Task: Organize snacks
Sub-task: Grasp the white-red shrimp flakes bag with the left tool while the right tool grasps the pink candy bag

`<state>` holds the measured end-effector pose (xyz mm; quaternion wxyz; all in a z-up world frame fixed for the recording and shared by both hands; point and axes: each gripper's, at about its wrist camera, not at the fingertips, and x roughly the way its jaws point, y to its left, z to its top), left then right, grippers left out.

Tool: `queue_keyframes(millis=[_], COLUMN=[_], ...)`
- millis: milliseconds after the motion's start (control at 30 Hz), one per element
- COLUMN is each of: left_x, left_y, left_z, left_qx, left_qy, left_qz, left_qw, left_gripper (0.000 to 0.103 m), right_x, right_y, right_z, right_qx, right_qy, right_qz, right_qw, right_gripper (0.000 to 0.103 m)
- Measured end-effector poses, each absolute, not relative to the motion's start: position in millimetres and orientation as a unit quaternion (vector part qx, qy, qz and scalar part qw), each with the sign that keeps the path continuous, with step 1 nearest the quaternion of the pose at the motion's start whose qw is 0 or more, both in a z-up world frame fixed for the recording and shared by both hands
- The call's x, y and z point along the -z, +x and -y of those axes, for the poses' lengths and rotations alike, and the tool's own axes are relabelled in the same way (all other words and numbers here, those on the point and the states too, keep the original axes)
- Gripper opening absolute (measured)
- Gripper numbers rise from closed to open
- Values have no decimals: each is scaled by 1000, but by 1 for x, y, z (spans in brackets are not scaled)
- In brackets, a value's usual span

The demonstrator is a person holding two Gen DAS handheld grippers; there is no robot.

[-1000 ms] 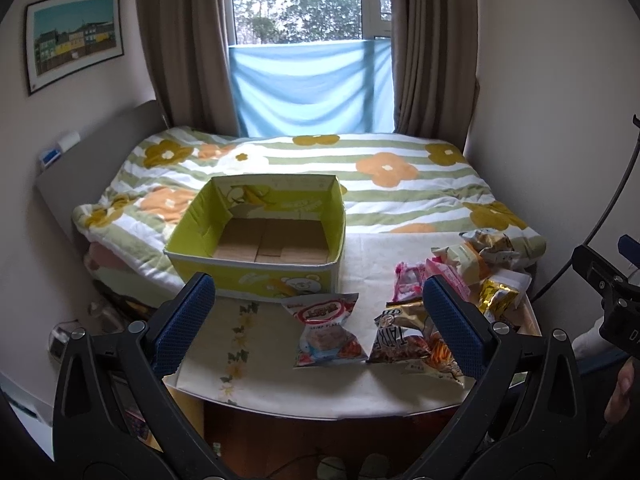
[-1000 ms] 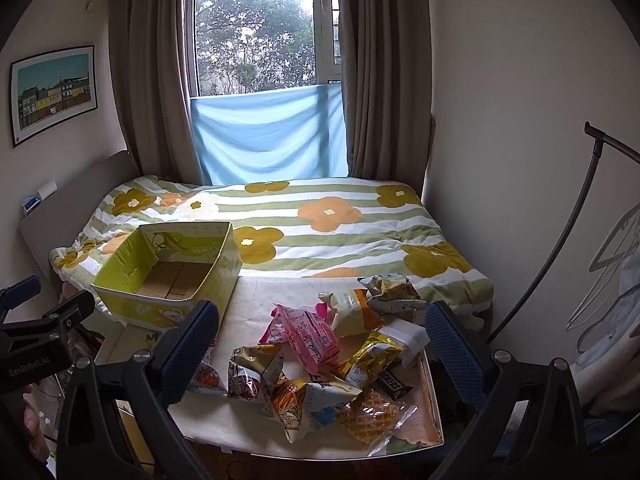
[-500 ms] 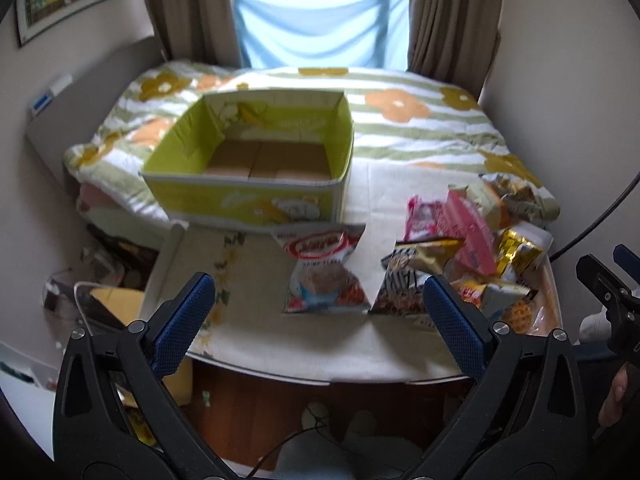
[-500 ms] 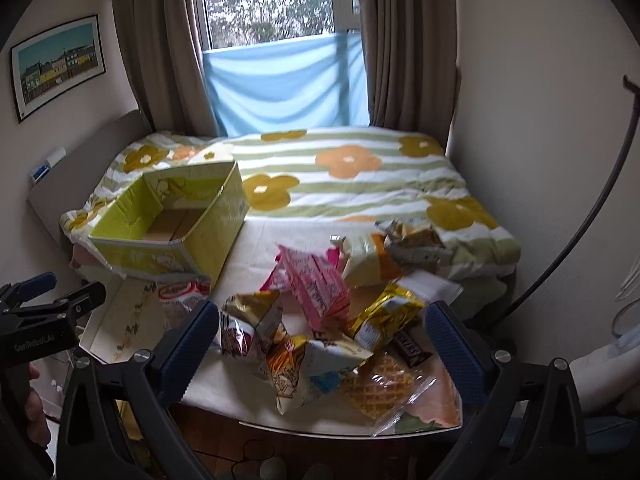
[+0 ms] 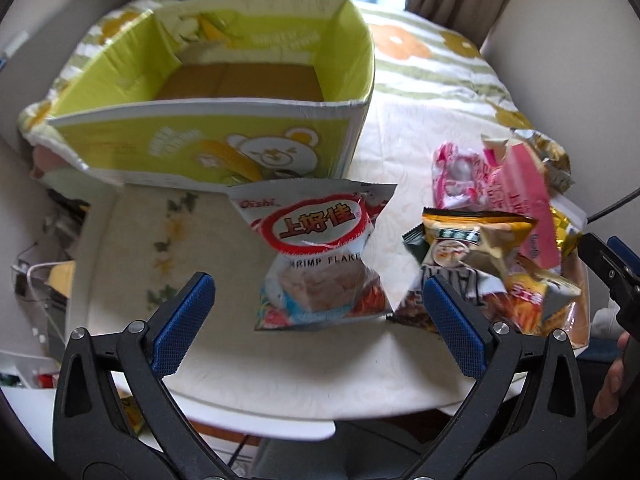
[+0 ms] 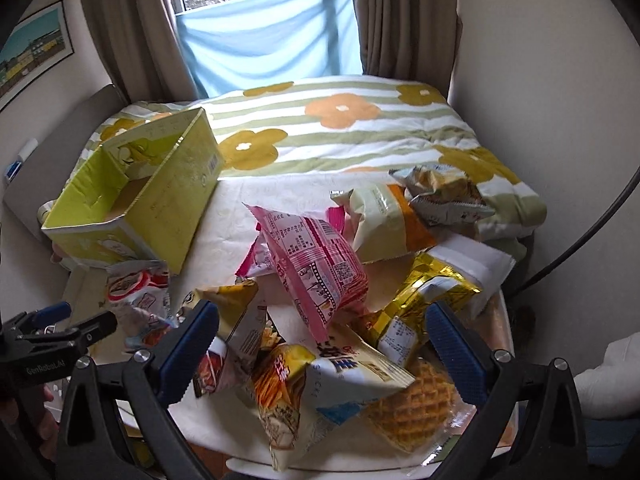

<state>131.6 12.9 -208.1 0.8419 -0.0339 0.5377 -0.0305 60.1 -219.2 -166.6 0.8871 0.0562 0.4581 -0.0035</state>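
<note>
An open yellow-green cardboard box [image 5: 208, 140] [image 6: 132, 200] stands at the table's far left with nothing in it. In front of it lies a red-and-white shrimp flakes bag [image 5: 320, 256] [image 6: 138, 300]. My left gripper [image 5: 318, 320] hovers open just above the near end of that bag, fingers either side, not touching. To the right is a heap of snack bags [image 5: 500, 248], with a pink bag [image 6: 316, 268] on top and a waffle pack [image 6: 416, 404] at the front. My right gripper [image 6: 320, 340] is open over the heap's near side.
The snacks lie on a small white table [image 5: 320, 372] pushed against a bed with a flowered quilt [image 6: 340, 128]. A wall stands close on the right. Cables and clutter lie on the floor at the left. A hand [image 5: 608, 380] holds the other gripper's handle.
Both grippers have moved forward and down toward the table. The left one has closed in on the shrimp flakes bag, the right one on the snack heap. Both stay open.
</note>
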Motion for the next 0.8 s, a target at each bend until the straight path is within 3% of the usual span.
queue_keyframes(millis=[500,567,700,800], left_x=[265,272,283,285], left_y=[185,187,189,190], left_z=[-7,-5,-4,-3], left_qx=[74,80,92,98], left_qy=[-14,-10,-17,-21], left_qz=[-593,-599,-611,-610], left_qw=[801,797,786,786], left_gripper=[103,99,76,70], right_x=[212,216,230,234], right_y=[141,145,155,157], right_z=[206,205,206,206], right_qx=[53,54,61,66], right_qy=[84,84,82,78], right_qz=[-510,-516,-533,-537], right_qw=[854,851,840,837], right_gripper=[103,103,92,89])
